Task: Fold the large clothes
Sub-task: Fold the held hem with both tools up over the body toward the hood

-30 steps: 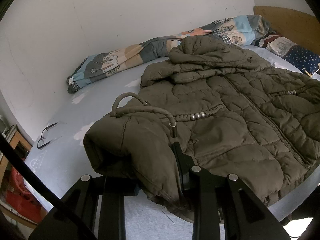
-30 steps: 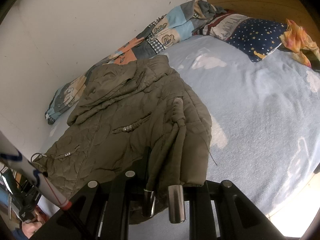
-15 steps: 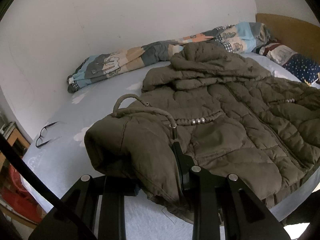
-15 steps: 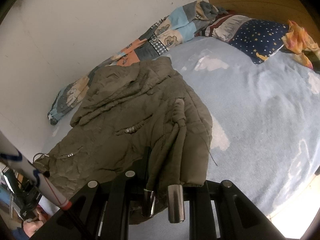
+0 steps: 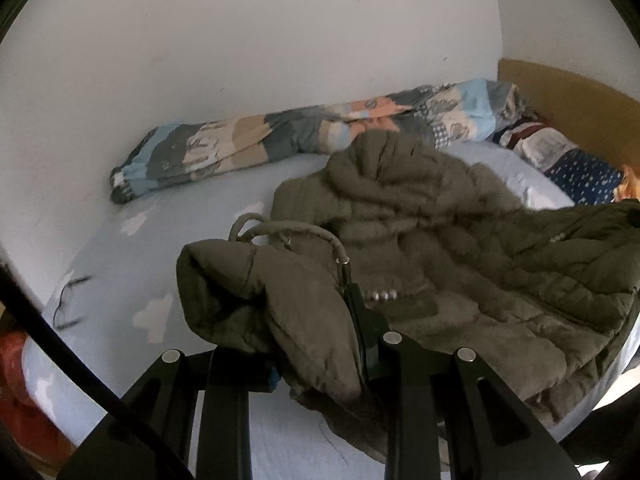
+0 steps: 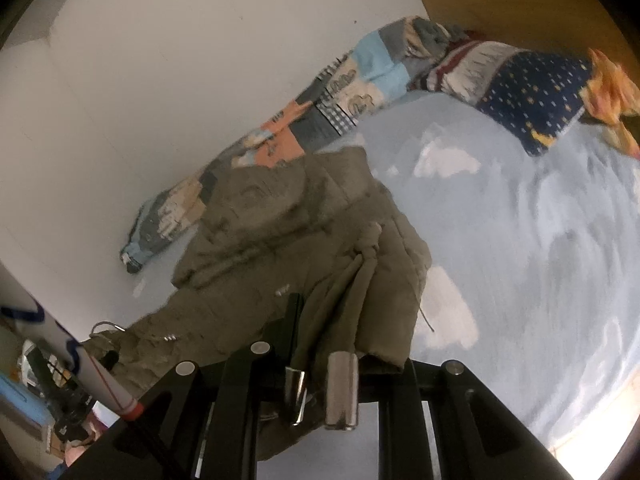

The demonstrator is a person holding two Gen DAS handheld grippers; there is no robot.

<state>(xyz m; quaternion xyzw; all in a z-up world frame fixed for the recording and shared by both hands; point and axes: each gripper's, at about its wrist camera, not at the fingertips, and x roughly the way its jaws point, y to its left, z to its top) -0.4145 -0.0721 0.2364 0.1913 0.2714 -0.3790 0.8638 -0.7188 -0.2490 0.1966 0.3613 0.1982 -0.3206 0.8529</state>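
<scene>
A light blue bed with a cloud print fills both views, and on it lies the task's thing, a large olive quilted jacket, its hood toward the rolled patchwork quilt along the wall. The jacket looks thick and padded, soft rather than stiff, and bulky enough that a fold will likely spring back unless it is pressed flat; the shell may be somewhat slippery. Its hem corners seem the best places to grip, since the doubled edge gives the pads something firm.

That is where both tools sit. The left gripper is closed narrowly on a bunched hem corner, its cord loop arching above. The right gripper pinches the opposite corner, with gathered fabric and two metal cord ends hanging across its fingers. Both point down at a slant toward the bed. Blur makes it hard to tell how much cloth is clear of the sheet.
</scene>
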